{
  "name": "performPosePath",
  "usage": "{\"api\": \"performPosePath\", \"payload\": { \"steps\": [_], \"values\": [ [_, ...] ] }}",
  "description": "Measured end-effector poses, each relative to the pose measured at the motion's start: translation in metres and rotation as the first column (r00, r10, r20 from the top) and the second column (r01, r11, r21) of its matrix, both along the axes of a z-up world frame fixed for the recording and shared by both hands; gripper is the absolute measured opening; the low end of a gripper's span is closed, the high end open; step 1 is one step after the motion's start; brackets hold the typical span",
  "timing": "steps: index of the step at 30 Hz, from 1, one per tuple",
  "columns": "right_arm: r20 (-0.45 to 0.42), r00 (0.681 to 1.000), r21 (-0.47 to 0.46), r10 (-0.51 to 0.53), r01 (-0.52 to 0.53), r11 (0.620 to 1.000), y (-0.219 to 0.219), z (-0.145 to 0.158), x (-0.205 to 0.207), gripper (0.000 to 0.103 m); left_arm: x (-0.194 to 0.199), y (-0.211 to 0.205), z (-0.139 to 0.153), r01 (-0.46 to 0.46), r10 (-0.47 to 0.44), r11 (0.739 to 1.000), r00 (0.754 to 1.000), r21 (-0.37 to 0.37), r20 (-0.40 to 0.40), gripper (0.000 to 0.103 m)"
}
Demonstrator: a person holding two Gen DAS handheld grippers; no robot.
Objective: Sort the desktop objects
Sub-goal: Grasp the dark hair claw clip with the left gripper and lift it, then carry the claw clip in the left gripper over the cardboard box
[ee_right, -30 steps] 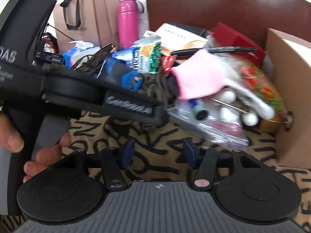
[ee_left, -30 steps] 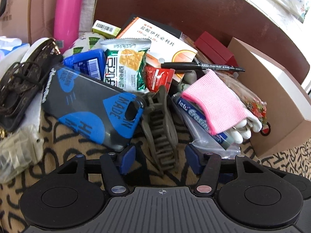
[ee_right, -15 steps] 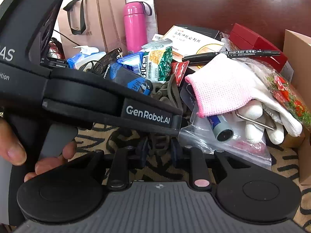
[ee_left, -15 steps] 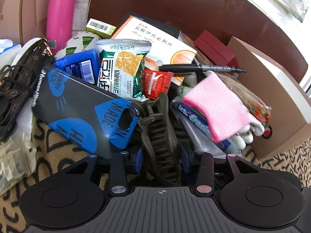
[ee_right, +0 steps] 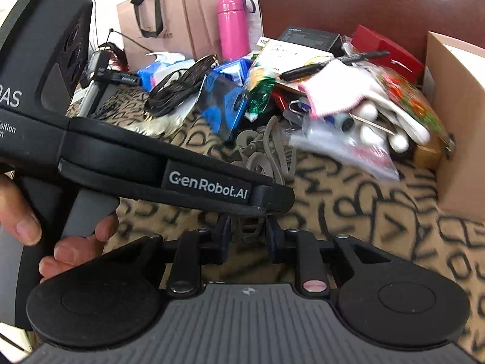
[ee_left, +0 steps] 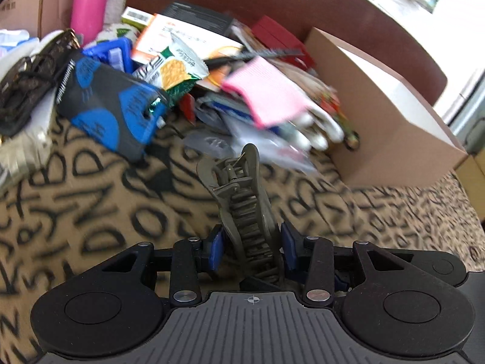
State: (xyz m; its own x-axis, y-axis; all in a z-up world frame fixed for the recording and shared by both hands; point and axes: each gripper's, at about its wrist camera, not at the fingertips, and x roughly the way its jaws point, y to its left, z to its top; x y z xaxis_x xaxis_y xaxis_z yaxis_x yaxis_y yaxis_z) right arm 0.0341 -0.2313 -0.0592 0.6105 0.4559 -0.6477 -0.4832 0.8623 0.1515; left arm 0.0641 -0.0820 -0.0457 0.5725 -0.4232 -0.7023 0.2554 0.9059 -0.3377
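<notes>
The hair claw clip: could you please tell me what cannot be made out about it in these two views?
- Left wrist view: the hair claw clip's near end is hidden behind the left gripper's body.
- Right wrist view: the clip's middle is hidden behind the left gripper, so what the right gripper pinches stays unclear.

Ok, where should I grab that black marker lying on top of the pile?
Pinch the black marker mid-barrel from above, jaws across its length. It lies flat and exposed over the medicine box and glove, so the barrel's sides are free.
</notes>
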Motion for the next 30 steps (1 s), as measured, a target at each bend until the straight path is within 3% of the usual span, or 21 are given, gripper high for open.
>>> {"api": "performPosePath", "payload": {
  "steps": [17,19,20,21,24,26,30],
  "values": [
    [-0.048,0.996,0.022,-0.077,0.079,0.997,-0.054,0.004,-0.086,0.029,-0.077,-0.058,-0.003,0.204,-0.204,0.978,0.979,0.044,-0.017,0.043],
    [-0.049,0.995,0.028,-0.083,0.085,0.996,-0.057,0.002,-0.087,0.029,-0.080,-0.060,-0.003,0.213,-0.213,0.975,0.977,0.057,-0.011,0.047],
    [-0.046,0.995,0.033,-0.089,0.091,0.995,-0.058,0.002,-0.088,0.030,-0.080,-0.060,-0.002,0.212,-0.212,0.976,0.977,0.057,-0.008,0.059],
    [-0.042,0.995,0.034,-0.093,0.095,0.995,-0.058,0.002,-0.088,0.031,-0.080,-0.060,-0.001,0.204,-0.204,0.977,0.979,0.060,-0.004,0.064],
    [-0.011,0.993,0.030,-0.113,0.114,0.993,-0.057,0.003,-0.086,0.051,-0.075,-0.056,0.003,0.162,-0.165,0.982,0.986,0.091,0.021,0.077],
    [0.007,0.992,0.039,-0.127,0.127,0.991,-0.057,0.005,-0.082,0.060,-0.070,-0.054,0.006,0.141,-0.145,0.985,0.989,0.094,0.029,0.081],
    [0.022,0.992,0.051,-0.127,0.125,0.991,-0.054,0.007,-0.072,0.060,-0.059,-0.051,0.008,0.128,-0.130,0.988,0.991,0.085,0.023,0.082]
  ]
}}
